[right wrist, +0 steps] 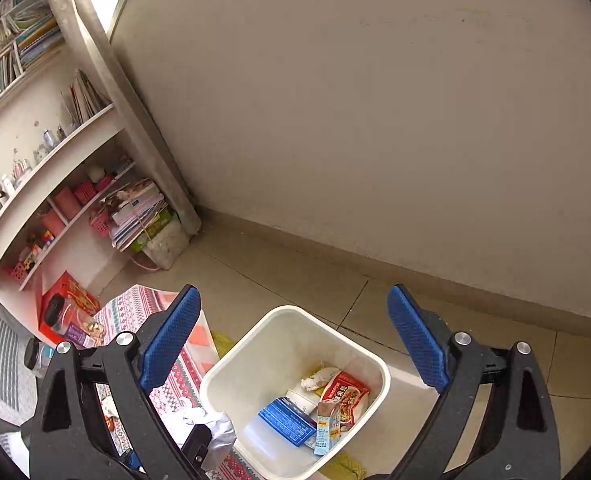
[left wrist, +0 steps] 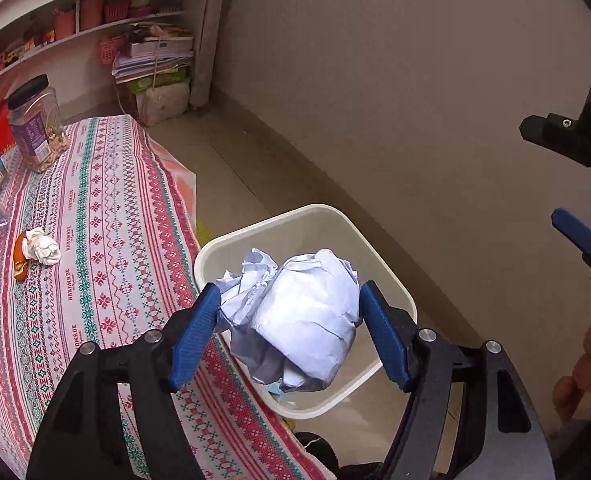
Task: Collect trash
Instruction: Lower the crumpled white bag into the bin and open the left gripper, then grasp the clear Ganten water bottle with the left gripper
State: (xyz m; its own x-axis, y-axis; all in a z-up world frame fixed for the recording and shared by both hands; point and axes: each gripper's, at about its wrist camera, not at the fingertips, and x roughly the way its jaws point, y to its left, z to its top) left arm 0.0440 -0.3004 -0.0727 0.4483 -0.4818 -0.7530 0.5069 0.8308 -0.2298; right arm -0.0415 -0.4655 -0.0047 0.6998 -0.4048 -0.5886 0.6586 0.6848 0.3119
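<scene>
My left gripper (left wrist: 289, 312) is shut on a big crumpled ball of white paper (left wrist: 295, 316) and holds it above the white trash bin (left wrist: 327, 216), which stands on the floor beside the table. In the right wrist view the bin (right wrist: 255, 364) holds a red snack packet (right wrist: 345, 394), a blue box (right wrist: 287, 420) and other wrappers. The paper ball (right wrist: 211, 426) shows at the bin's left rim. My right gripper (right wrist: 291, 340) is open and empty, above the bin. A small crumpled white tissue (left wrist: 41, 246) with an orange scrap lies on the table.
The table has a patterned red, green and white cloth (left wrist: 107, 240). A clear jar with a black lid (left wrist: 35, 124) stands at its far left. Shelves with books and pink baskets (left wrist: 107, 24) stand behind. A plain wall (left wrist: 395, 80) runs to the right.
</scene>
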